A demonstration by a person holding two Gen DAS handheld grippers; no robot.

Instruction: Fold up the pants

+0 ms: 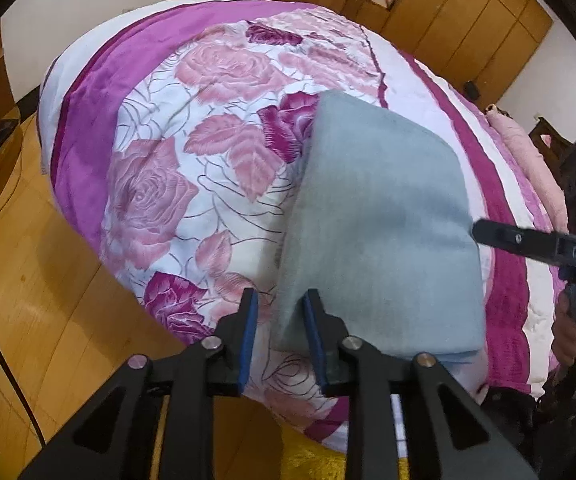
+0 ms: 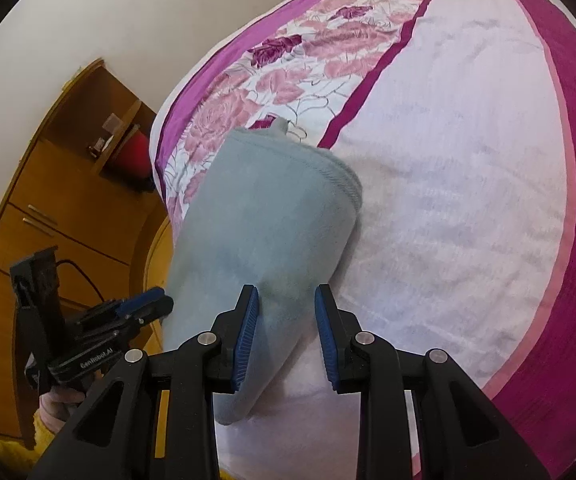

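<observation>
The grey-blue pants (image 1: 375, 216) lie folded in a compact stack on the floral bedspread (image 1: 160, 184). My left gripper (image 1: 280, 316) is open at the near left corner of the stack, holding nothing. In the right wrist view the pants (image 2: 264, 224) lie ahead, with their stitched hem at the far end. My right gripper (image 2: 286, 320) is open over the near end of the stack, holding nothing. The right gripper's black finger shows at the pants' right edge in the left wrist view (image 1: 527, 240). The left gripper shows at the lower left of the right wrist view (image 2: 144, 304).
The bed has a wide white and magenta striped part (image 2: 467, 200) to the right of the pants. A wooden floor (image 1: 48, 280) lies left of the bed. Wooden cabinets (image 2: 48, 200) stand by the wall. A pink pillow (image 1: 523, 148) lies at the far right.
</observation>
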